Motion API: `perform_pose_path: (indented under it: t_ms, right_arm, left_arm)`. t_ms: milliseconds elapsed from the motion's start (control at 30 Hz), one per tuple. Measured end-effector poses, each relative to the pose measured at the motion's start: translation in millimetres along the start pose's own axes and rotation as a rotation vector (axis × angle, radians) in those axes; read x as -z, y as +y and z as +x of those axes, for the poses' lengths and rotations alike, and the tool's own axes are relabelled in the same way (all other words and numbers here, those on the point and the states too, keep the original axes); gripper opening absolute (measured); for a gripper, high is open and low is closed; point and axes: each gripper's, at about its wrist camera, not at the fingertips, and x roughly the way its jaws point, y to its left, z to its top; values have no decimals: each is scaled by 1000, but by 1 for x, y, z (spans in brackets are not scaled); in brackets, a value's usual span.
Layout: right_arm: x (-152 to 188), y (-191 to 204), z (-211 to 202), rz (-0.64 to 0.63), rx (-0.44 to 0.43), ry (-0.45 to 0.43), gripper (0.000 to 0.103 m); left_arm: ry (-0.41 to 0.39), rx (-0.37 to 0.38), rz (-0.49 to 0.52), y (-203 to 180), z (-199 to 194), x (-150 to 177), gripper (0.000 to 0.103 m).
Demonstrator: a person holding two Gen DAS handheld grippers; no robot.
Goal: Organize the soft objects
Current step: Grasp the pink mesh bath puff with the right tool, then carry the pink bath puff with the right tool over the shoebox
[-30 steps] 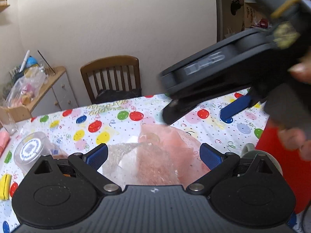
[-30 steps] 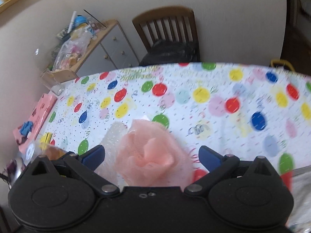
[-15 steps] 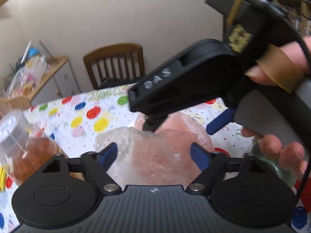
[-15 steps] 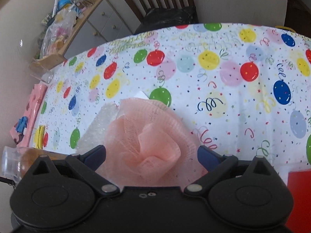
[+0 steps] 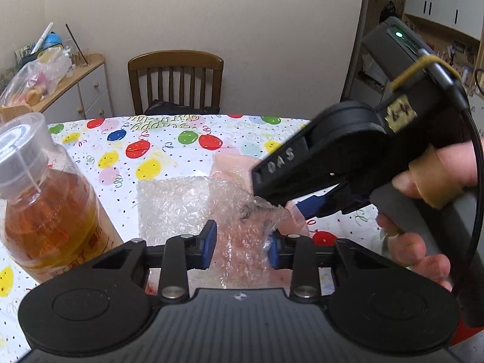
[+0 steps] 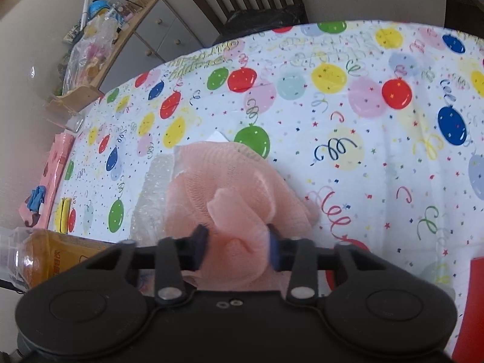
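A sheet of clear bubble wrap (image 5: 175,202) lies on the balloon-print tablecloth, one end bunched up. My left gripper (image 5: 242,246) is shut on that bunched end. A pink mesh bath sponge (image 6: 230,187) lies partly on the bubble wrap (image 6: 151,193). My right gripper (image 6: 237,243) is shut on a fold of the pink sponge. In the left wrist view the right gripper's body (image 5: 348,157) hangs just above the bubble wrap, with the pink sponge (image 5: 230,163) showing behind it.
A bottle of amber drink (image 5: 45,208) stands close on the left and also shows in the right wrist view (image 6: 51,257). A red item (image 6: 475,302) lies at the right. A pink packet (image 6: 45,187) and a yellow item (image 6: 62,217) lie at the table's left. A wooden chair (image 5: 175,81) stands behind the table.
Both grippers have closed from wide open: the left onto the bubble wrap, the right onto the pink sponge. The right gripper has come down lower over the pile.
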Motion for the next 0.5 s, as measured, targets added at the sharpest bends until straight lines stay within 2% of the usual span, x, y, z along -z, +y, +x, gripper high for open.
perform_pose_path:
  t_ms: [100, 133, 267, 500]
  right_arm:
    - [5, -1, -8, -10, 8, -36, 19]
    - [6, -2, -12, -14, 13, -49, 16]
    - [13, -2, -28, -32, 31, -105, 7]
    - [21, 3, -70, -75, 41, -220, 1]
  left_arm:
    - [-6, 11, -20, 3, -4, -1, 22]
    - [-7, 15, -28, 4, -5, -1, 16]
    - [-5, 33, -63, 11, -10, -4, 7]
    - [-48, 43, -91, 15, -25, -13, 4]
